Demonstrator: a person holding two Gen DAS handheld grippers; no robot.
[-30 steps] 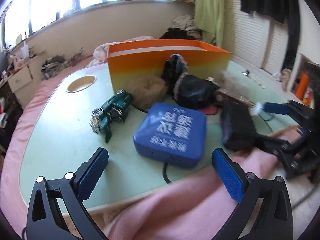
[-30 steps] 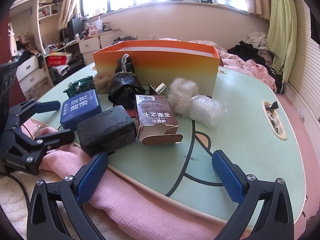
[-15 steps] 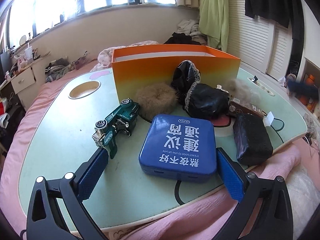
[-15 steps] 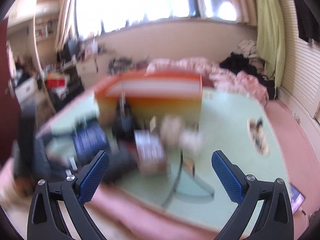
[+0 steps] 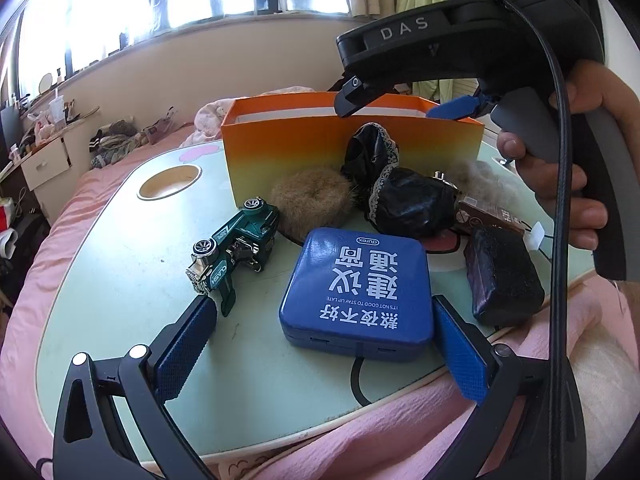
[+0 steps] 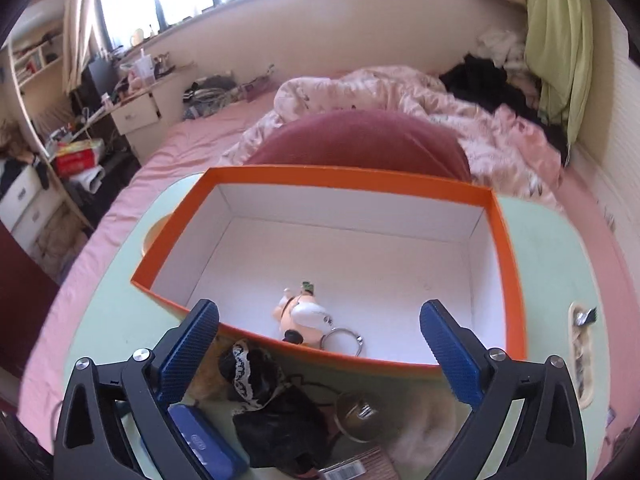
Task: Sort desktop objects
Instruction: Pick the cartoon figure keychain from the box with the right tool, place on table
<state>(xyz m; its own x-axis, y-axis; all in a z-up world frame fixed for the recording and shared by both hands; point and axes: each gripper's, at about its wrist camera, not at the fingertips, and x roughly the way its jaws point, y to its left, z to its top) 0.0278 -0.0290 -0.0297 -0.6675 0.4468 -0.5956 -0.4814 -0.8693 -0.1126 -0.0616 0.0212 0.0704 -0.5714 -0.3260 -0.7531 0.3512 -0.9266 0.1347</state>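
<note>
Pale green tabletop (image 5: 100,280) on a pink bed carries the clutter. Left gripper (image 5: 324,344) is spread wide, empty, straddling the near edge of a flat blue square case (image 5: 356,292); beside it lies a green toy car (image 5: 236,244). Right gripper (image 6: 320,344), also spread and empty, hovers over the orange cardboard box (image 6: 508,264), where a small plush keychain figure (image 6: 304,316) lies.

An open orange box (image 6: 508,240) holds a small plush keychain (image 6: 304,316); a blue case (image 5: 356,292) lies flat before it.

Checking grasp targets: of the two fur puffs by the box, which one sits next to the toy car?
The tan fur puff, against the orange box front, beside the green toy car. The paler puff lies far right, by the brown carton.
</note>
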